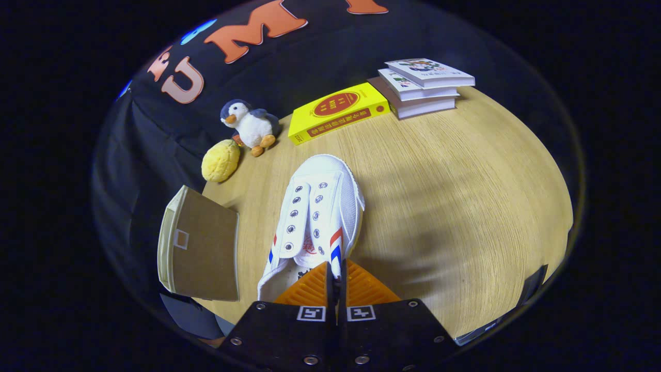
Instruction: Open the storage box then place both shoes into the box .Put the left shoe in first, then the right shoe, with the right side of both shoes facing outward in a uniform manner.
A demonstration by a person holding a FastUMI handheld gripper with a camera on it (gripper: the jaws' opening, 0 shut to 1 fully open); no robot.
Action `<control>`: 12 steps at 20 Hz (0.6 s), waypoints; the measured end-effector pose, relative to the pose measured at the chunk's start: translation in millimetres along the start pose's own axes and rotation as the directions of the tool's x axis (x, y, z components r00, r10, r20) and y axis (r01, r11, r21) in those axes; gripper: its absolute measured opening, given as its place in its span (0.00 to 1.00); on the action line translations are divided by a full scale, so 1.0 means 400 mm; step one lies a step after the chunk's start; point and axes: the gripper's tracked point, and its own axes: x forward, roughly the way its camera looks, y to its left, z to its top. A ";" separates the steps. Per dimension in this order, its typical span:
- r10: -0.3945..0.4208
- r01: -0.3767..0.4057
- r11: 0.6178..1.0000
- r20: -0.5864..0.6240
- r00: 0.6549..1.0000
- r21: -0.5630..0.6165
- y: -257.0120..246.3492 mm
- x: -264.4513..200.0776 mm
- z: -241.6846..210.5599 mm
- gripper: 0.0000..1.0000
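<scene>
A white canvas shoe with red and blue side stripes and no laces lies just ahead of my fingers, toe pointing away towards the yellow book. My gripper is shut on the shoe's collar edge at the heel end, both fingers pressed together on the thin rim. To the left of the shoe stands the storage box, beige with a brown lid face that carries a small label window; whether it is open I cannot tell. The shoe appears to hang a little above the wooden table.
Beyond the shoe lies a yellow book, with a stack of three pale books to its right. A plush penguin and a yellow bun-like toy sit at the table's far left edge.
</scene>
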 end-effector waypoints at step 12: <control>0.166 -0.165 0.961 -0.012 0.986 -0.221 0.475 -0.082 0.085 0.01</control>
